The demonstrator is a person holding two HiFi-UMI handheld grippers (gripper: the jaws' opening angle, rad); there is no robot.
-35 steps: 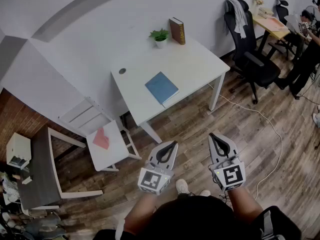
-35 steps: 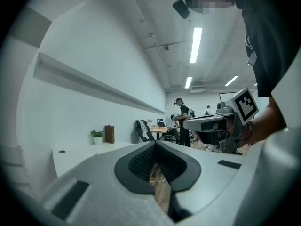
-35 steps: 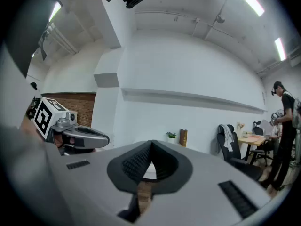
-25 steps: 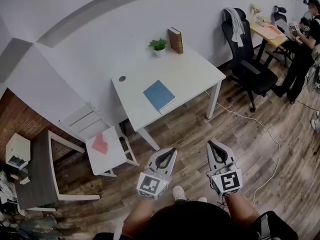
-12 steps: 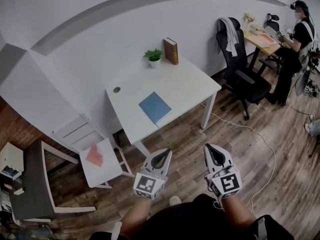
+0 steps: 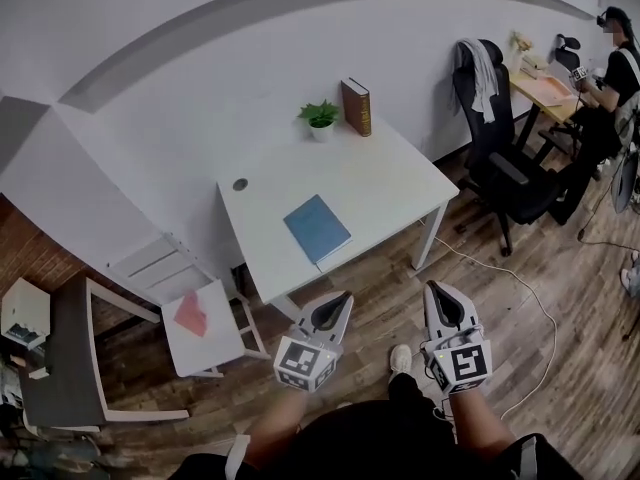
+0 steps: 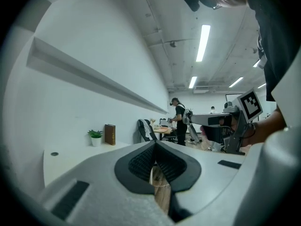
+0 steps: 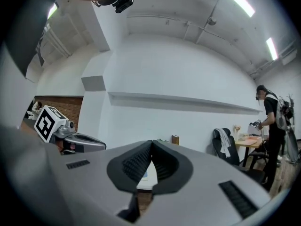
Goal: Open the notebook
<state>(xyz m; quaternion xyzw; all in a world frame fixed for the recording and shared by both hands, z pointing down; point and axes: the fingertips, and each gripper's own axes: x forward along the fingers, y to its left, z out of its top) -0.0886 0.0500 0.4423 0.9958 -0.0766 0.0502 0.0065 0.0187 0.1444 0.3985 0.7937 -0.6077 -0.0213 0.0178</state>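
Blue rectangular notebook [image 6: 317,229] on white tabletop [image 6: 390,183] lies well ahead, long axis approx. front-to-back; left tongs [image 6: 345,296] nearer it than right tongs [image 6: 433,287], both pinched shut & empty.

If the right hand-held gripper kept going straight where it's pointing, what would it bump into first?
Probably the white table: the right hand-held gripper points level toward its near edge. Height is hard to judge, so it might skim over the top and reach the wall instead.

Closed blue notebook [image 6: 317,228] flat on table [image 6: 400,183]
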